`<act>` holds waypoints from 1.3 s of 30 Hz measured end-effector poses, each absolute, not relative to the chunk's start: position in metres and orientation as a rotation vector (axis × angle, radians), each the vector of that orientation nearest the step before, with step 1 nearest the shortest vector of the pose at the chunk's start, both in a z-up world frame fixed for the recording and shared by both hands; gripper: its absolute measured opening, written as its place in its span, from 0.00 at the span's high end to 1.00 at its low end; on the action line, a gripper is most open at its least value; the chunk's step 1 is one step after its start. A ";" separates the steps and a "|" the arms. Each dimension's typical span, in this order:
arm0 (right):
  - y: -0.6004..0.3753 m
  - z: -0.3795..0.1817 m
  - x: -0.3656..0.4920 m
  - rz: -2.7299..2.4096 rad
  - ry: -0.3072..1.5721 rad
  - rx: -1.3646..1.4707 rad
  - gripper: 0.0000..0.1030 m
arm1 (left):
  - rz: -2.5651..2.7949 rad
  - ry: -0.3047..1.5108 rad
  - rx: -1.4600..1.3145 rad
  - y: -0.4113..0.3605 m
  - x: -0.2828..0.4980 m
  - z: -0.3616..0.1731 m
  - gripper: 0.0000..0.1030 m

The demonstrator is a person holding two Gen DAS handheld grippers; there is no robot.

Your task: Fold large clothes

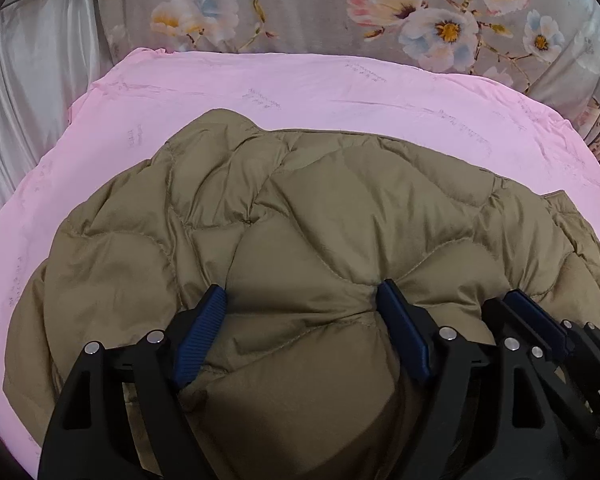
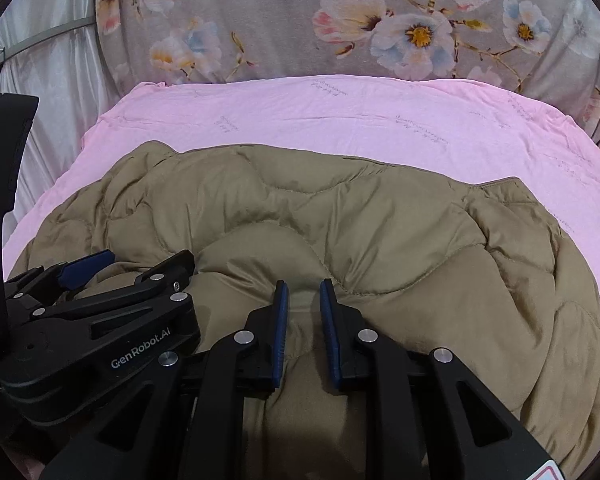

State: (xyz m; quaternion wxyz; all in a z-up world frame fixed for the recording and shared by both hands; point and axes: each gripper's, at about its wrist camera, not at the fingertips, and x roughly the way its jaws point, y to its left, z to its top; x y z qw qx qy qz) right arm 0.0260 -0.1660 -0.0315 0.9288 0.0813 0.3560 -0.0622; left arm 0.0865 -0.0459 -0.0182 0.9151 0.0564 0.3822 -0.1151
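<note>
A tan quilted puffer jacket [image 1: 300, 200] [image 2: 380, 220] lies bunched on a pink sheet [image 1: 300, 84] [image 2: 340, 120]. My left gripper [image 1: 299, 290] stands wide, and a thick puffed fold of the jacket fills the space between its blue pads, with creases running out from both tips. My right gripper [image 2: 303, 286] is narrow, pinching a small ridge of the jacket's fabric near the near edge. The two grippers sit side by side: the right gripper [image 1: 508, 300] shows at the lower right of the left wrist view, the left gripper [image 2: 140, 264] at the lower left of the right wrist view.
Grey floral bedding [image 1: 300, 8] [image 2: 280, 20] rises behind the pink sheet. A white satin curtain [image 1: 28, 80] hangs at the left. Bare pink sheet surrounds the jacket at the far side and to both sides.
</note>
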 end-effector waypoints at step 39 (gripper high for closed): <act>-0.108 -0.021 -0.032 -0.033 0.744 0.175 0.84 | -0.198 0.810 -0.173 0.126 0.004 0.001 0.14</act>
